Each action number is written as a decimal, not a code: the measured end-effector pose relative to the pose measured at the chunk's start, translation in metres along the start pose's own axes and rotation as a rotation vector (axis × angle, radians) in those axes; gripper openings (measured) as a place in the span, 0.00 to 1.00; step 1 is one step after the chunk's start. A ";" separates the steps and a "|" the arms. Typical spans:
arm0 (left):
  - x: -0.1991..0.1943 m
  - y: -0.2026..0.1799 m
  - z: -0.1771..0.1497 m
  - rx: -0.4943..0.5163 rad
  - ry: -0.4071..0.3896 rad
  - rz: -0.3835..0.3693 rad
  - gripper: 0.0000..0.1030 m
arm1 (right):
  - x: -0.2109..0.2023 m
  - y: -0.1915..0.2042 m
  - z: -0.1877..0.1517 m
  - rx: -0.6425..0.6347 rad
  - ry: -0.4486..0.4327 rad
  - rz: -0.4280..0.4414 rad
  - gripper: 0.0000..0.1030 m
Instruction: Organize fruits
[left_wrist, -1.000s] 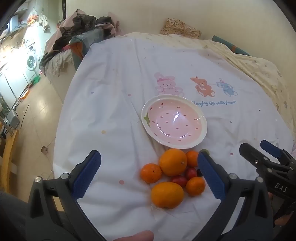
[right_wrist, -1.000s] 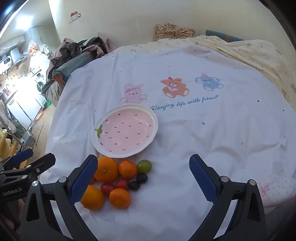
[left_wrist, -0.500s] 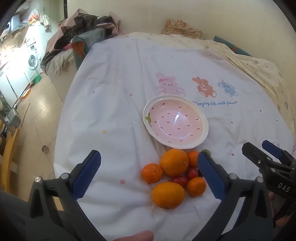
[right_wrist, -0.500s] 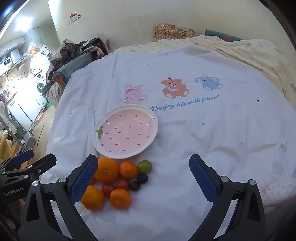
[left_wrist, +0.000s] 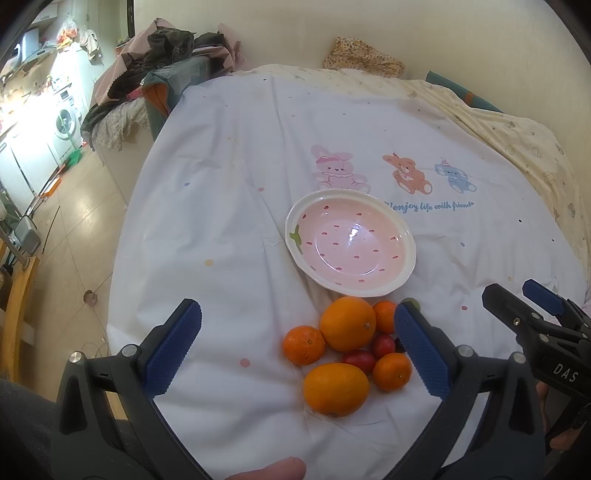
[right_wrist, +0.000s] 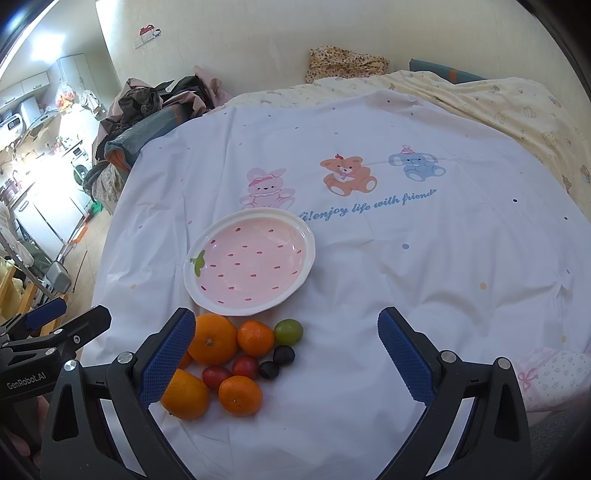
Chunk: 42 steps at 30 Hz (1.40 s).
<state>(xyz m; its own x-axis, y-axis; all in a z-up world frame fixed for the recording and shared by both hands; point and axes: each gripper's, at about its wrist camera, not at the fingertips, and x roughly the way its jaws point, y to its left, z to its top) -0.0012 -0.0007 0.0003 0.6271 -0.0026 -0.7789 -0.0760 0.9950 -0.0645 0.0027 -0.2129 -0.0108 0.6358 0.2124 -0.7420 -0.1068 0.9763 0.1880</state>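
A pink strawberry-patterned bowl (left_wrist: 351, 245) (right_wrist: 251, 262) lies empty on a white cartoon-print sheet. Just in front of it sits a cluster of fruit: two big oranges (left_wrist: 347, 328) (right_wrist: 214, 338), several small mandarins (left_wrist: 303, 344) (right_wrist: 240, 396), two red cherry tomatoes (left_wrist: 359, 360) (right_wrist: 216, 376), a green fruit (right_wrist: 288, 331) and two dark fruits (right_wrist: 283, 355). My left gripper (left_wrist: 295, 350) hovers open, close above and in front of the cluster, its jaws empty. My right gripper (right_wrist: 288, 362) also stands open and empty, with the fruit at its left finger.
The sheet (right_wrist: 424, 258) covers a bed with a yellow quilt (right_wrist: 498, 107) at the far right. A heap of clothes (left_wrist: 162, 55) lies beyond the bed's far left corner. Bare floor (left_wrist: 66, 221) and a washing machine (left_wrist: 64, 122) are off to the left.
Both grippers have barely shifted; the views have drifted slightly, and the fruit and bowl lie where they were. Both stay open.
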 end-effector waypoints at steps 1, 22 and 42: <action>0.000 0.000 0.000 0.000 -0.001 0.000 1.00 | 0.000 0.000 0.000 0.001 -0.001 0.001 0.98; -0.001 0.001 0.001 0.000 -0.003 0.001 1.00 | 0.000 0.000 0.000 -0.001 -0.002 0.001 0.98; -0.001 0.005 0.002 0.002 -0.001 0.006 1.00 | 0.000 0.000 -0.001 -0.003 0.003 0.002 0.98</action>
<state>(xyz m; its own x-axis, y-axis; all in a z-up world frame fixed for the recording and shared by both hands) -0.0008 0.0048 0.0015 0.6271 0.0039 -0.7789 -0.0787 0.9952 -0.0584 0.0024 -0.2125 -0.0114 0.6335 0.2149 -0.7433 -0.1105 0.9759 0.1880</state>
